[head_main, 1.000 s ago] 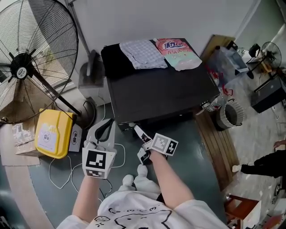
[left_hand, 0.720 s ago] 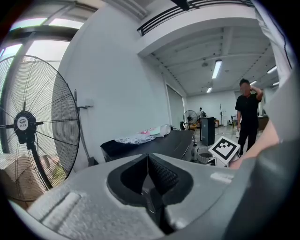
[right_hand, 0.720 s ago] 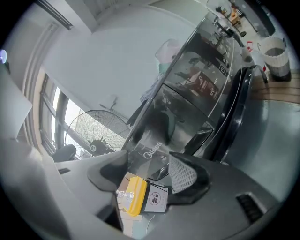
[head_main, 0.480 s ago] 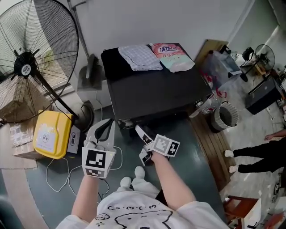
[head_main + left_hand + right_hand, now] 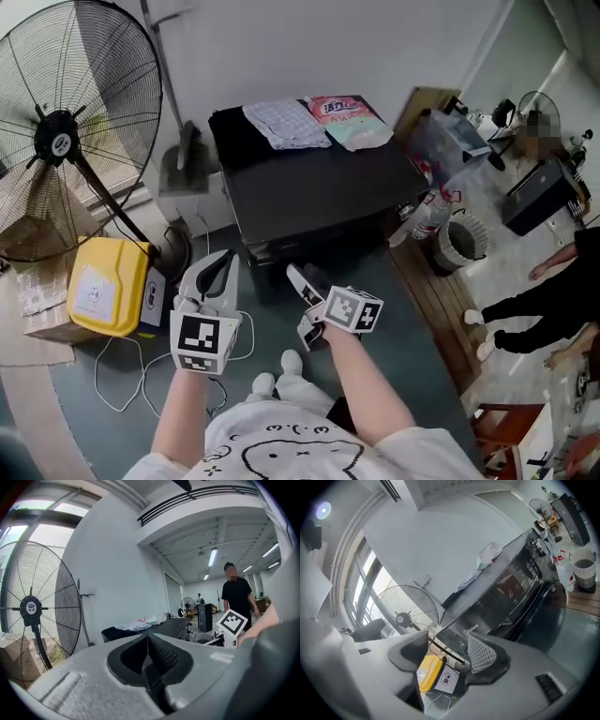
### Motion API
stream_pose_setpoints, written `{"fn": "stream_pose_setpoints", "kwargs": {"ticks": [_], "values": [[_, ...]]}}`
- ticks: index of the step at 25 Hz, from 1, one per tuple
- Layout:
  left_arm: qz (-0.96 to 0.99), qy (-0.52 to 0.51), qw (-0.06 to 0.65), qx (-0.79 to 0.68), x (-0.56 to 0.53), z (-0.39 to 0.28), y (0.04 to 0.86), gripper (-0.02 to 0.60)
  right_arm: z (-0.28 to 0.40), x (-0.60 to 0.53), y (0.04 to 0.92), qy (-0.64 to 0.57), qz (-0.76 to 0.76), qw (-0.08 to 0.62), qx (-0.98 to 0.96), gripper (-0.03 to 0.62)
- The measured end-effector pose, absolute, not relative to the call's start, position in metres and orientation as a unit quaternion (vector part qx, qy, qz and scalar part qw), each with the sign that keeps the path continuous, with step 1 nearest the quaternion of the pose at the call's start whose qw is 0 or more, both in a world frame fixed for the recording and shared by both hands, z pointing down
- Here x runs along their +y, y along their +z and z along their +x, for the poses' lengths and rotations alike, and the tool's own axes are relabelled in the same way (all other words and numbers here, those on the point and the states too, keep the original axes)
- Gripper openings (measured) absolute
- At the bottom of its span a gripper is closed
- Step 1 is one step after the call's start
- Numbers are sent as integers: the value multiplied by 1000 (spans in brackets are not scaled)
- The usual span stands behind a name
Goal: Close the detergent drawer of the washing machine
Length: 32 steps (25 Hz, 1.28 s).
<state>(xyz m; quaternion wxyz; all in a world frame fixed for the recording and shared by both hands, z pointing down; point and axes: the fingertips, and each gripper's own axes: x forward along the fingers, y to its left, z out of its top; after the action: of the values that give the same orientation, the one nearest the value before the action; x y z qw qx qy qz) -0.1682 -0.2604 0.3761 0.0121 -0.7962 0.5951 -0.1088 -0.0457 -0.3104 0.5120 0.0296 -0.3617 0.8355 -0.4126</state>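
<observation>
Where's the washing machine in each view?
Head view: washing machine, upper centre.
Left gripper view: washing machine, centre, above the jaws.
Right gripper view: washing machine, centre right.
Shared landmark: fan, to its left in all three.

Washing machine [image 5: 309, 192]: black. Cloth [image 5: 286, 124]: white with a grey check. Detergent bag [image 5: 349, 119]: pink and pale green. Jerrycan [image 5: 105, 286]: yellow, white label. Floor [image 5: 398, 314]: dark grey-green.
</observation>
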Motion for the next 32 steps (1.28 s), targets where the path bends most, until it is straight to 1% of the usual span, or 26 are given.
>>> {"fn": "stream_pose_setpoints", "kwargs": {"ticks": [6,9,13,16,28,32], "values": [[-805,-97,26,585,-239,-169,364,18,-39,-285,483,-355,-381,27,853,230],[-811,-90,33,577,-230,-167,358,18,-33,-272,467,-313,-399,21,862,191],[-818,-82,41,567,-218,-169,351,18,-30,-254,442,-255,-424,13,869,99],[-821,-74,49,564,-211,-169,344,18,-25,-242,422,-216,-441,14,871,4],[-811,-41,80,578,-200,-174,311,18,-13,-216,344,-48,-462,-16,885,0],[-804,-35,90,587,-195,-171,299,18,0,-209,321,-12,-463,-14,886,-2]]}}
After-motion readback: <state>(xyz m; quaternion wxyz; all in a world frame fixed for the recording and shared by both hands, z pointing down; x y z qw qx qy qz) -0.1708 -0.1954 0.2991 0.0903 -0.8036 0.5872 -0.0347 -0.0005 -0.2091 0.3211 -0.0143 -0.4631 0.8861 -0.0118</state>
